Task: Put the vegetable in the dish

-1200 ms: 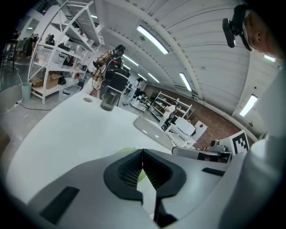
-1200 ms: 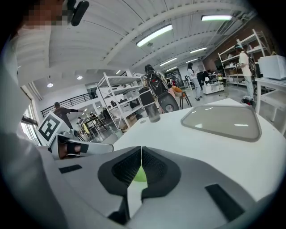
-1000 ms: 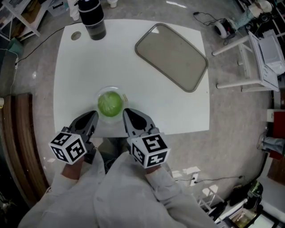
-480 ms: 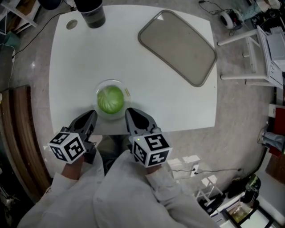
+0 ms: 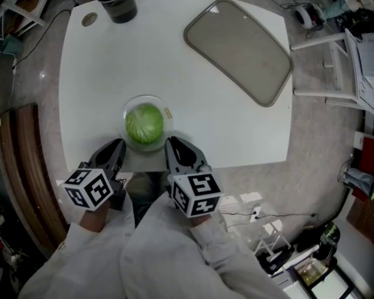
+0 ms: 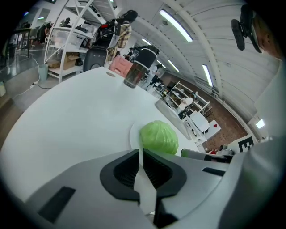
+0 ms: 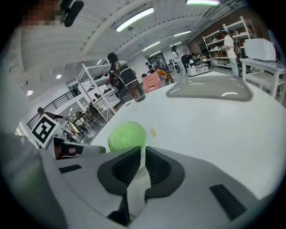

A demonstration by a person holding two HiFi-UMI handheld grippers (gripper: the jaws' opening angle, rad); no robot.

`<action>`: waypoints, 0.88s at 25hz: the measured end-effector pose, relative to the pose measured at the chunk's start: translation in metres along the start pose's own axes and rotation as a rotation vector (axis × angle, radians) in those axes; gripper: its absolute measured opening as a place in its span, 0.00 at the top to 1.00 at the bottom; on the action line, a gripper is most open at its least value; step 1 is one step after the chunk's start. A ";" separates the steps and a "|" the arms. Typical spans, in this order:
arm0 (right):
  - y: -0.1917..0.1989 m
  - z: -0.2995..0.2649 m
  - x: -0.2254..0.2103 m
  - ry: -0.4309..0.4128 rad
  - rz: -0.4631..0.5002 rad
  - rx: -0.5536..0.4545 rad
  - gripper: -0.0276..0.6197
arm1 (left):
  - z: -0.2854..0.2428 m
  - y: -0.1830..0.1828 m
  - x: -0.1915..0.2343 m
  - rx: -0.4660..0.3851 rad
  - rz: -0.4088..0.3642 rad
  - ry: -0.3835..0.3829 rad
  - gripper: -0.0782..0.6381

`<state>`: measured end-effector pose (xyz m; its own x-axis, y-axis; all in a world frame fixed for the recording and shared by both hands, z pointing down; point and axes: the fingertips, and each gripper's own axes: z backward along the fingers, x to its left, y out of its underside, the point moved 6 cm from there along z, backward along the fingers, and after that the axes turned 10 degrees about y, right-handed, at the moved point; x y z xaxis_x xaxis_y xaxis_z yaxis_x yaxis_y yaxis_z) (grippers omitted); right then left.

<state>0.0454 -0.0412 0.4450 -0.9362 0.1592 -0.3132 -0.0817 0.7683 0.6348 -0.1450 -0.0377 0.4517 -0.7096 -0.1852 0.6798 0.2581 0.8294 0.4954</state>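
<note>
A round green cabbage (image 5: 144, 124) rests in a small white dish (image 5: 167, 115) near the front edge of the white table (image 5: 193, 105). Both grippers hang just in front of that edge, short of the dish. My left gripper (image 5: 115, 148) is shut and holds nothing; the cabbage (image 6: 158, 137) lies beyond its tips, slightly right. My right gripper (image 5: 173, 146) is shut and empty too, with the cabbage (image 7: 127, 136) and the dish (image 7: 153, 133) ahead of it, slightly left.
A grey tray (image 5: 239, 49) lies upside down at the table's back right. A dark tumbler (image 5: 118, 10) stands at the back left, next to a round hole (image 5: 89, 19) in the tabletop. A white rack (image 5: 345, 64) stands right of the table; cables and clutter lie on the floor.
The head view has shifted, so the table and dish sit higher in the picture. Both grippers stay shut in front of the dish, slightly farther from it; the cabbage has not moved.
</note>
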 end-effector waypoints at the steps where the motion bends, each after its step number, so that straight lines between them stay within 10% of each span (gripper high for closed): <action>1: 0.001 -0.001 -0.001 0.005 -0.005 0.002 0.93 | 0.000 0.000 0.001 -0.002 0.002 -0.010 0.88; 22: 0.009 -0.020 -0.012 0.034 -0.063 0.074 0.77 | -0.009 0.001 0.016 0.029 0.091 -0.041 0.77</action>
<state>0.0490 -0.0486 0.4691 -0.9414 0.0890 -0.3254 -0.1161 0.8202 0.5602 -0.1499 -0.0444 0.4681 -0.7105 -0.0875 0.6982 0.3041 0.8567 0.4167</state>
